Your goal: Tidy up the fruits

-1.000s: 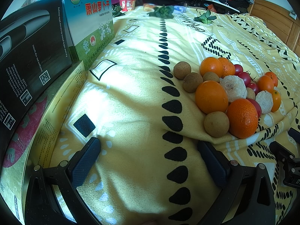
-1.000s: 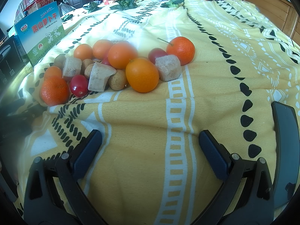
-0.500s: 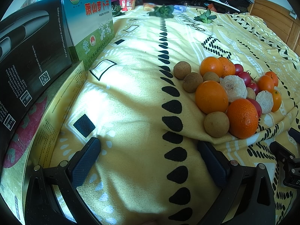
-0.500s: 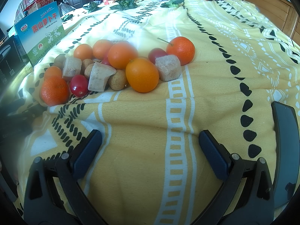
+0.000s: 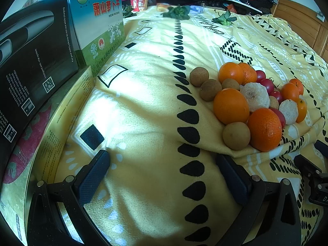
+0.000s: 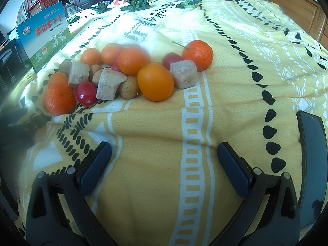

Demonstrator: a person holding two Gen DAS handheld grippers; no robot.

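A yellow patterned blanket (image 6: 235,94) is covering the bed, and the fruit pile (image 6: 131,71) is sitting mid-blanket, oranges, cherry tomatoes and brown longans all touching. I'm holding my left tool (image 5: 164,174) and right tool (image 6: 164,164) spread wide, gripping nothing, both hovering near the pile.

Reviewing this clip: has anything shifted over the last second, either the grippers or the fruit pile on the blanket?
Nothing visibly changed. The left gripper and right gripper stay open and empty above the blanket, and the fruit pile lies as before.
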